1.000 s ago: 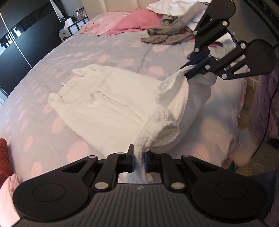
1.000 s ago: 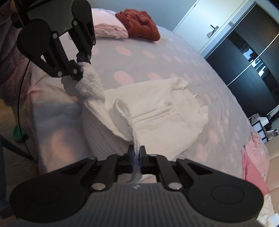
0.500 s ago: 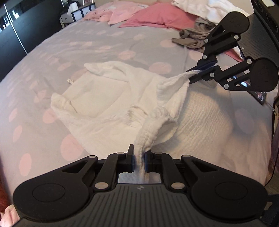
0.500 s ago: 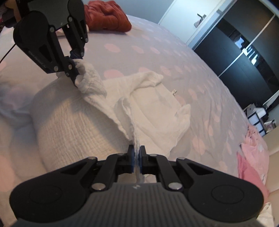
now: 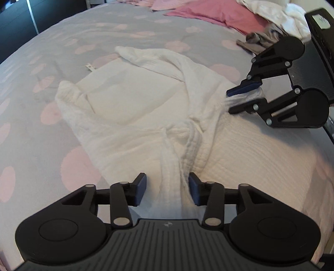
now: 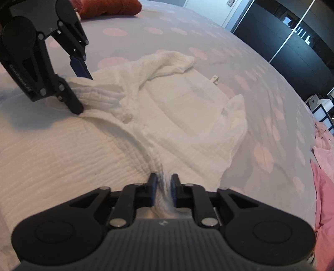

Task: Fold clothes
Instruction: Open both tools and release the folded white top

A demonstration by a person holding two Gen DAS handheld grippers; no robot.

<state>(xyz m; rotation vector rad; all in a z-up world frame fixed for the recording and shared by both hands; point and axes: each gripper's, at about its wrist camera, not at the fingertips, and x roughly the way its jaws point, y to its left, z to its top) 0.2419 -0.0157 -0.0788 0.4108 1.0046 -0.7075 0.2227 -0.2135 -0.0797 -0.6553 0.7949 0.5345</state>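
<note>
A white crinkled garment [image 5: 135,104] lies spread on the grey bedspread with pink dots [image 5: 104,37], its near part folded over onto the rest. My left gripper [image 5: 167,183] is low over the near edge with its jaws opening; a ridge of the cloth rests between them, against the right pad only. In the right wrist view the same garment [image 6: 187,116] fills the middle. My right gripper [image 6: 163,181] is also opening, with a bunched fold loose between its pads. Each gripper shows in the other's view: the right gripper [image 5: 229,101] and the left gripper [image 6: 83,92].
Pink bedding [image 5: 208,14], a white clothes pile [image 5: 281,12] and a grey garment [image 5: 258,40] lie at the far end of the bed. A red garment [image 6: 108,8] sits at another edge, pink clothes [image 6: 323,166] at the right. A dark wardrobe [image 6: 292,35] stands beyond.
Both grippers carried the lifted edge over the garment and came down to the bed. Their jaws, shut on the cloth before, now stand apart, and the fold lies flat.
</note>
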